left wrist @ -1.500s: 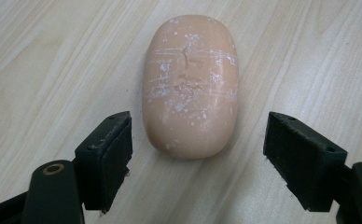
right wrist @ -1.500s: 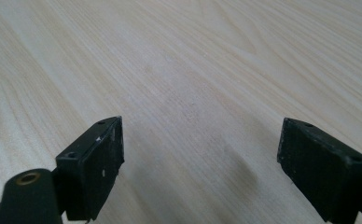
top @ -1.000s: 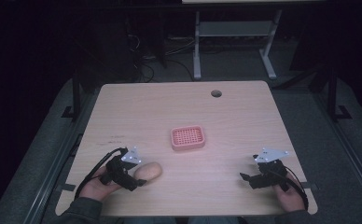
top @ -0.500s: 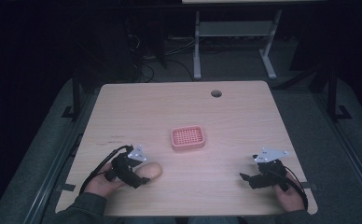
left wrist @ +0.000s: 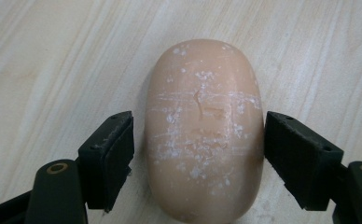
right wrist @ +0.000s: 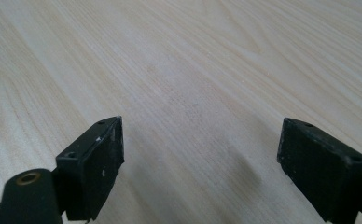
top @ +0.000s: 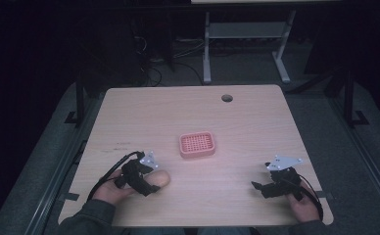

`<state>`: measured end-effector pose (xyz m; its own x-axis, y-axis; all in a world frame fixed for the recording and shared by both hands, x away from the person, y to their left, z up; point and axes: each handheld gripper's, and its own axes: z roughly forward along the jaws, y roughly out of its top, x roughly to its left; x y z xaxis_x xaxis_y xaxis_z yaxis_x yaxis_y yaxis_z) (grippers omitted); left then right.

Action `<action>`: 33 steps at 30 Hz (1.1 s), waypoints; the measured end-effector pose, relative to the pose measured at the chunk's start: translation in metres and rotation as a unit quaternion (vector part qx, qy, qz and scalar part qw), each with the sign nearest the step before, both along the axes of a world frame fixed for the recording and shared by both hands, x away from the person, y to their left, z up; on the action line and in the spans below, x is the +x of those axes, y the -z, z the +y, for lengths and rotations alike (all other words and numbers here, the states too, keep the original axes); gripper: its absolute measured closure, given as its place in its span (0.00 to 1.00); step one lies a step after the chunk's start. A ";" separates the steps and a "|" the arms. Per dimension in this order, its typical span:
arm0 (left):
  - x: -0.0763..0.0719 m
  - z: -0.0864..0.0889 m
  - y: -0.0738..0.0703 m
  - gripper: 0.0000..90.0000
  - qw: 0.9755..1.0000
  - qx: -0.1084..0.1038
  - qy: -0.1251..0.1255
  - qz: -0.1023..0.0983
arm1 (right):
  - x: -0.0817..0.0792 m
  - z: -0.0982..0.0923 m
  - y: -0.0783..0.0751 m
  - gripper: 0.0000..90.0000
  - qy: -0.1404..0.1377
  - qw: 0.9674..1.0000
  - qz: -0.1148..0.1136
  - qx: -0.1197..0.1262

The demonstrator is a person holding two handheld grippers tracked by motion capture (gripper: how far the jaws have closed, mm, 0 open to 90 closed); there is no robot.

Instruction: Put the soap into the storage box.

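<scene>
Left tongs (left wrist: 198, 140) straddle the scuffed soap (left wrist: 202, 135) without gripping; right tongs (right wrist: 200, 158) gape wide over bare table (right wrist: 193, 56).

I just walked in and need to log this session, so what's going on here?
A person at a wooden table holds a gripper in each hand. The left gripper is open around a tan bar of soap lying on the table, one jaw on each side, with a slight gap at the left one. The right gripper is open over bare wood near the front right. A pink soap dish sits mid-table, untouched.
</scene>
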<state>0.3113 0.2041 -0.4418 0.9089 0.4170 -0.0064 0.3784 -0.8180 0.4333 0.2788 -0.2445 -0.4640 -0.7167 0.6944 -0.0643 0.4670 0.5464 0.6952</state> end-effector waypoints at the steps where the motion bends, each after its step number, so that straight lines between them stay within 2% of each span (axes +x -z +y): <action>1: 0.000 -0.001 0.001 0.28 1.000 0.003 0.001 0.001 | 0.000 0.000 0.000 0.16 0.000 1.000 0.000 0.000; 6: 0.002 -0.004 0.004 0.30 1.000 0.012 0.002 0.006 | 0.000 0.000 0.000 0.16 0.001 1.000 0.000 0.000; 20: 0.003 -0.003 0.005 0.34 1.000 0.007 0.005 0.012 | 0.000 0.000 0.000 0.16 -0.001 1.000 -0.003 0.000; 27: 0.003 -0.008 0.003 0.36 1.000 0.019 0.011 0.003 | 0.000 0.000 0.000 0.16 -0.001 1.000 -0.004 0.000; 33: 0.002 -0.008 0.001 0.36 1.000 0.020 0.010 -0.002 | -0.001 0.000 -0.001 0.16 0.001 1.000 -0.001 0.001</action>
<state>0.3131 0.1957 -0.4430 0.9170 0.3987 0.0144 0.3598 -0.8419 0.4021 0.2779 -0.2446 -0.4633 -0.7149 0.6963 -0.0635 0.4675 0.5436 0.6971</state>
